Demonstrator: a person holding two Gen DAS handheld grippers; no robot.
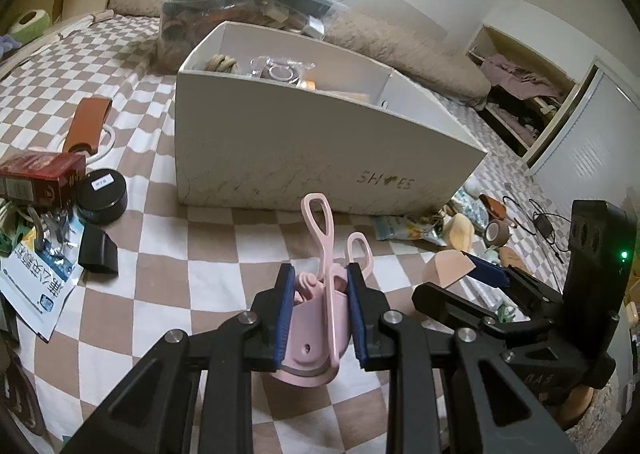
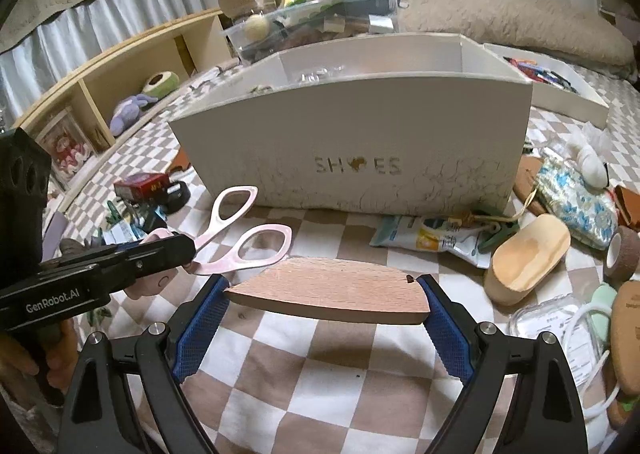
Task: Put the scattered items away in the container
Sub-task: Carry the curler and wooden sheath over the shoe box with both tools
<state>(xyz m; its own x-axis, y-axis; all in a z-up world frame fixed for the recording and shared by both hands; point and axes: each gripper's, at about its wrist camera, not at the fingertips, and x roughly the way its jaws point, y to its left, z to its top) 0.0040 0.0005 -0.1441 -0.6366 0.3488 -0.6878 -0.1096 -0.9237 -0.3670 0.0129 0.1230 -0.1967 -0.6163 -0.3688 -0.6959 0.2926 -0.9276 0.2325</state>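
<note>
Tools (image 1: pixel 320 310) (image 2: pixel 324 306) hold items before box wall (image 2: pixel 360 126).

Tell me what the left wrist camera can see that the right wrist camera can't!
Only the left wrist view shows the open wardrobe with clothes and the pink holder gripped by the left tool. Only the right wrist view shows the curtain and blue floral pouch. Both show the white SHOES box, the pink scissors and the wooden piece in the right tool.
</note>
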